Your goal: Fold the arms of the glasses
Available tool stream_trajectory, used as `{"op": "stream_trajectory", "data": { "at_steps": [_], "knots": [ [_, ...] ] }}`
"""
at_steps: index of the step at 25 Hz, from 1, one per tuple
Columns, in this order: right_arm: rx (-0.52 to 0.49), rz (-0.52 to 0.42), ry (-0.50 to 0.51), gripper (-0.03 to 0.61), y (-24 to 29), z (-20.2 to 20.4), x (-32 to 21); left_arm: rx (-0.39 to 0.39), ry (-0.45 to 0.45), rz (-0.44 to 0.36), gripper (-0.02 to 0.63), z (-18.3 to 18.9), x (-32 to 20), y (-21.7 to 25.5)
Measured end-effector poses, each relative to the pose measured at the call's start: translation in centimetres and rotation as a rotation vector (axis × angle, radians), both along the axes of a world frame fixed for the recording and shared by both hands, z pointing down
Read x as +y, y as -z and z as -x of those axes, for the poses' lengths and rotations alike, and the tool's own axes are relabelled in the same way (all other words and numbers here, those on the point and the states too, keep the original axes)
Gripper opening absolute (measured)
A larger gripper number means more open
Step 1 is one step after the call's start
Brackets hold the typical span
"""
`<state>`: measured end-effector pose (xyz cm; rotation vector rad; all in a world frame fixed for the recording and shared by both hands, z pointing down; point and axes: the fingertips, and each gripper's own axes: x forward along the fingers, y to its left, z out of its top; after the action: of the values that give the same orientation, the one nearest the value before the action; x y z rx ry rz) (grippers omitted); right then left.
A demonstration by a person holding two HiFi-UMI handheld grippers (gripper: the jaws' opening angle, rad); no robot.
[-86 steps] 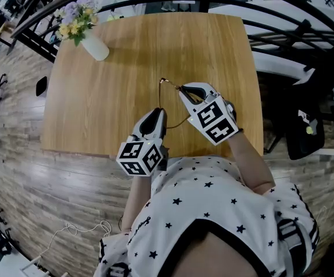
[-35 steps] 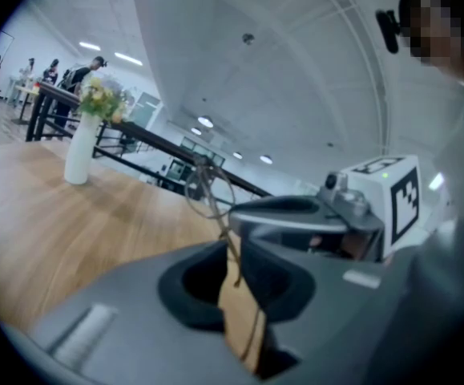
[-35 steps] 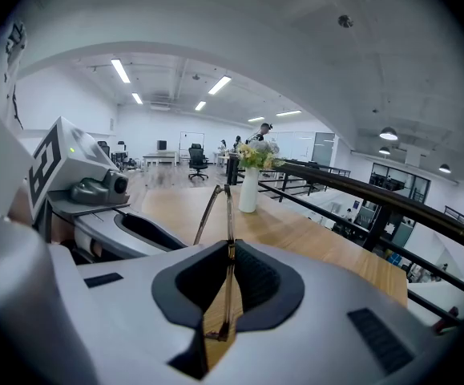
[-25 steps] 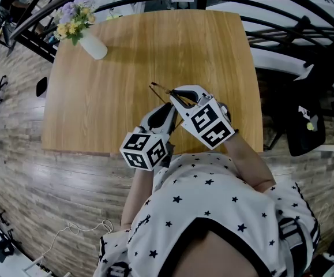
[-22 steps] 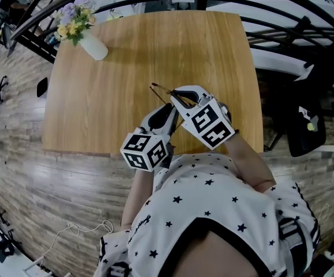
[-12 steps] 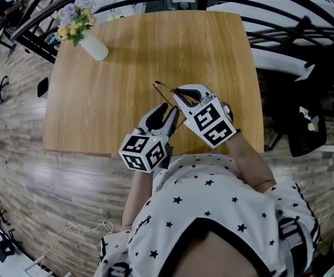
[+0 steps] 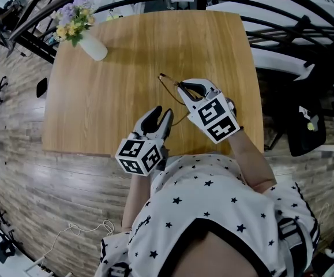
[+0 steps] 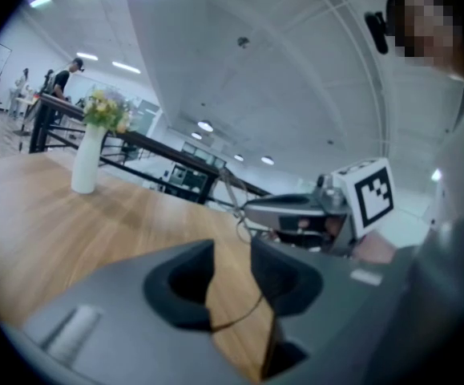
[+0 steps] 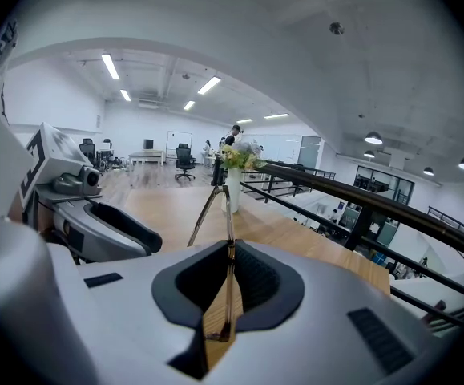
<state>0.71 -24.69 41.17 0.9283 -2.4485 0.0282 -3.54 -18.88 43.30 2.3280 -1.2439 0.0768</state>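
Your right tool (image 7: 184, 86) clenches the glasses (image 9: 230, 271) above the desk (image 7: 109, 97). Beside them your left tool (image 7: 161, 115), jaws just opened, loosely straddles one arm.

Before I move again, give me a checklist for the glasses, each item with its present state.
1. Right tongs clamped on the glasses: ok.
2. Left tongs released: ok. Their jaws have just opened, and a thin part of the glasses crosses the gap unpressed.
3. Both arms folded: cannot tell, the wire frame is too thin to read.
4. Glasses lifted clear of the table: cannot tell.
5. Vase out of the way: ok, it stands at the far left corner.
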Motion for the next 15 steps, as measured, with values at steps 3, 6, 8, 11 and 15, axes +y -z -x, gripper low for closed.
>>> {"op": "stream_trajectory", "data": {
  "at_steps": [3, 6, 8, 11, 15],
  "knots": [
    [-0.002, -0.007, -0.014, 0.020, 0.3, -0.4, -0.5, -0.006, 0.007, 0.003, 0.132, 0.2, 0.0, -0.2],
    [-0.003, -0.016, -0.031, 0.020, 0.6, -0.9, -1.0, -0.014, 0.016, 0.005, 0.132, 0.5, 0.1, -0.5],
    [-0.007, -0.022, -0.042, 0.020, 0.9, -1.2, -1.3, -0.019, 0.020, 0.009, 0.132, 0.7, 0.2, -0.8],
    [-0.012, -0.034, -0.056, 0.020, 1.4, -1.6, -1.7, -0.027, 0.029, 0.016, 0.132, 0.9, 0.4, -1.2],
    [-0.014, -0.054, -0.065, 0.020, 2.0, -1.8, -2.2, -0.035, 0.047, 0.022, 0.120, 1.3, 0.5, -1.8]
  ]
}}
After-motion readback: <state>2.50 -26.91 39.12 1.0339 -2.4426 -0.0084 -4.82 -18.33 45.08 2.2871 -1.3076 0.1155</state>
